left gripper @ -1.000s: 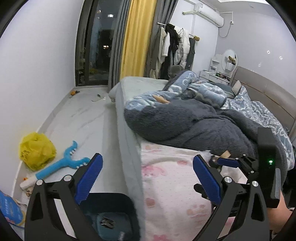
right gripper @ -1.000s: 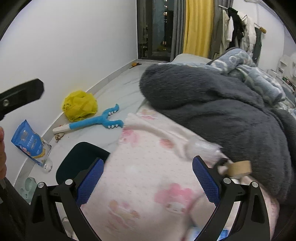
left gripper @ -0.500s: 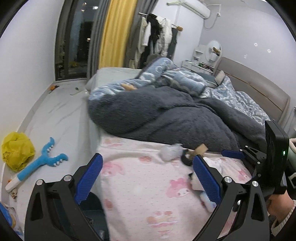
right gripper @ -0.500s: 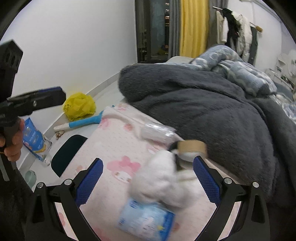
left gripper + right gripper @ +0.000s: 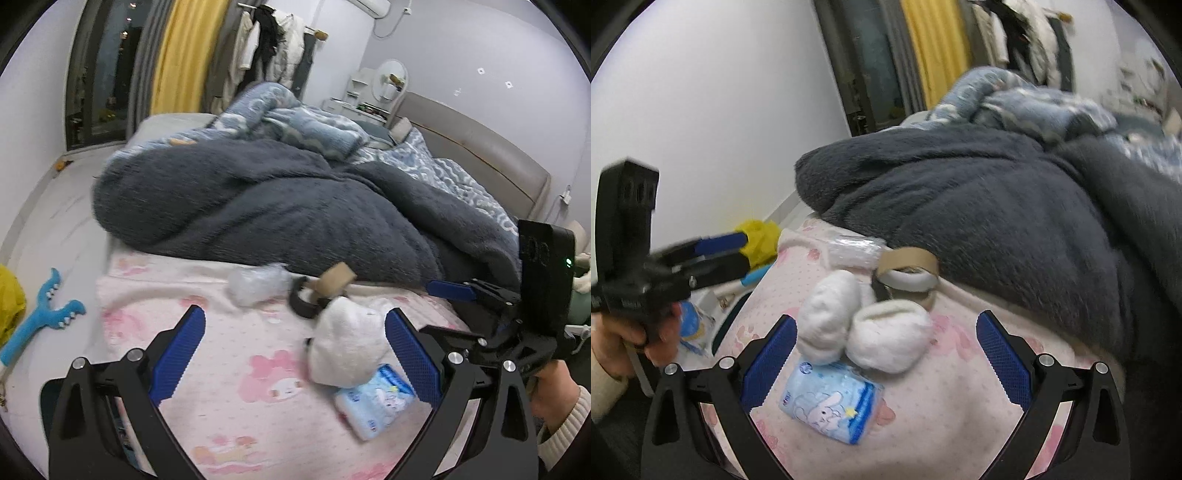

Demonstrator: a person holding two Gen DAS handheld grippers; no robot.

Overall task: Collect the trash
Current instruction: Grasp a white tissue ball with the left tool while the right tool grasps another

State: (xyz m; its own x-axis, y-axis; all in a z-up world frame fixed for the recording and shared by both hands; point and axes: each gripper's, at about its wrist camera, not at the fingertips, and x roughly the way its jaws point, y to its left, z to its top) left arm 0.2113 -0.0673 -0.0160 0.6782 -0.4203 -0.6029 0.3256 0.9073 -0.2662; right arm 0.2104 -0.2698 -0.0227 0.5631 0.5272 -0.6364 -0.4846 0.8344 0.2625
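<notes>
We count on the pink sheet a blue tissue pack (image 5: 830, 406) lying flat, two white fluffy socks (image 5: 864, 326) touching above it, a cardboard tape roll (image 5: 908, 273) tilted, a crumpled clear wrapper (image 5: 851, 251) beside the grey blanket.

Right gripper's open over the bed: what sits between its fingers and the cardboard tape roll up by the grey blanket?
In the right wrist view, a blue tissue pack lies nearest the right gripper, then two white fluffy slippers, then the cardboard tape roll.
</notes>
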